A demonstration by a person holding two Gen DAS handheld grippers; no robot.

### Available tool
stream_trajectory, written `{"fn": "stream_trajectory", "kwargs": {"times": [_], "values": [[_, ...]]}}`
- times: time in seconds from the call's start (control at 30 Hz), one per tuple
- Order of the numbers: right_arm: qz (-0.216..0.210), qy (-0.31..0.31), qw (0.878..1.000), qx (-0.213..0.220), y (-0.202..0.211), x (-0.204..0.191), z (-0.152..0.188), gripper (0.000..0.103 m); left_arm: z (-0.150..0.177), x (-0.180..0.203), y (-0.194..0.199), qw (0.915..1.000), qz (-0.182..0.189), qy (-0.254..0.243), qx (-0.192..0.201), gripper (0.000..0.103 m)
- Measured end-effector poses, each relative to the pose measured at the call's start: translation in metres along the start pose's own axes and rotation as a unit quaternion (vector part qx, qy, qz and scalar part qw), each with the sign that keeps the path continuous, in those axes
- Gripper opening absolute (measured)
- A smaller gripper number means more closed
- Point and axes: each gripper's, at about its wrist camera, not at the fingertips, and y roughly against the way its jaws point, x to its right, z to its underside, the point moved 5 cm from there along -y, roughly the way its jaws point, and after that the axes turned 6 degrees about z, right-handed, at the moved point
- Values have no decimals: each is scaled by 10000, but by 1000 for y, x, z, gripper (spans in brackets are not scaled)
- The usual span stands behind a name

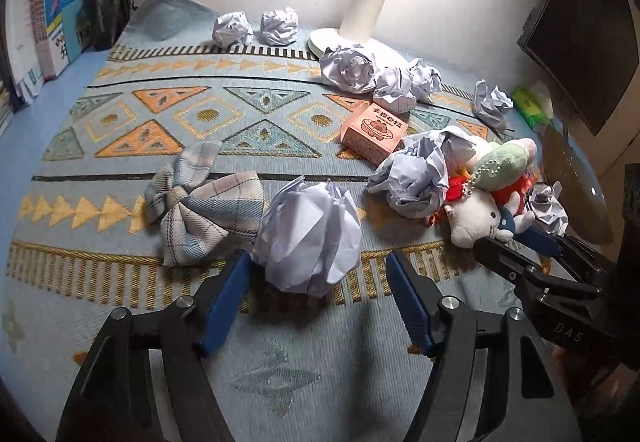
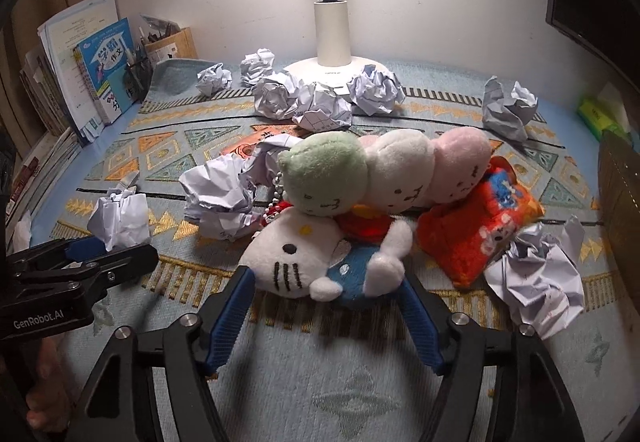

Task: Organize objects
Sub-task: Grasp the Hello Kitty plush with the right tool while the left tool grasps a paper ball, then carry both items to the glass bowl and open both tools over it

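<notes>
Left gripper: a paper ball is bracketed between the blue fingers. The left finger is seen at or against the ball's edge; a gap is visible at the right finger. The ball is not yet judged clamped; the fingers are recorded as released around it.

Right gripper: a cat plush lies between the fingers, head toward the left finger, blue body toward the right. Whether the pads press on it cannot be told; no squeeze is seen in the plush.

Risks, as judged:
- The paper ball is light and loosely crumpled. If only one finger meets it first, it may be pushed sideways toward the bow lying just left of it, or be crushed flatter and slip out on lifting.
- The cat plush is overlapped at the far side by the dango plush, whose bead chain lies by the cat's head. The chain or the red pouch beyond the right finger may be dragged along if the cat is lifted.
- The grippers are close together; contact between them is possible.

Appearance: the ball is white, sharply creased, roughly round. The cat plush is white and soft, with black whiskers. More paper balls are scattered farther ahead on the patterned cloth.
</notes>
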Motion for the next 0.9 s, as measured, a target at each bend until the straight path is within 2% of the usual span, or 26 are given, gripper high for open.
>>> {"fn": "stream_trajectory", "kwargs": {"times": [0.03,0.1,0.13,0.17,0.23,0.27,0.4,0.53,0.73,0.83,0.9], "values": [[-42,-18,10000,-63,-5,0,-2,81,-3,1,-3,10000,-8,-2,2,67],[-183,-51,9997,-180,-14,-1,-3,80,-8,3,-11,10000,-26,-14,-25,67],[-286,-56,9994,-208,-16,-3,-2,65,-11,4,-15,10000,-12,-8,-25,67],[-492,-93,9985,-220,-16,-5,0,60,-13,5,-17,10000,-38,-14,5,67],[-508,-146,9985,-134,-8,-5,4,57,-16,4,-17,9998,-205,-19,60,47],[-521,-126,9985,-93,-2,-5,7,57,-16,4,-17,9998,-181,-27,59,32],[-833,-215,9962,-105,27,-5,23,57,-8,6,-2,9996,-68,-122,238,31],[-933,-200,9954,-98,51,-4,35,57,9,21,19,9985,54,-379,395,31],[-1196,-56,9922,-351,53,-12,54,58,36,33,41,9983,109,-378,423,31],[-1634,-116,9839,-712,45,-16,65,58,42,38,48,9978,-41,-519,418,31],[-1770,-174,9817,-685,49,-16,70,58,43,39,53,9974,-90,-541,463,31]]}}
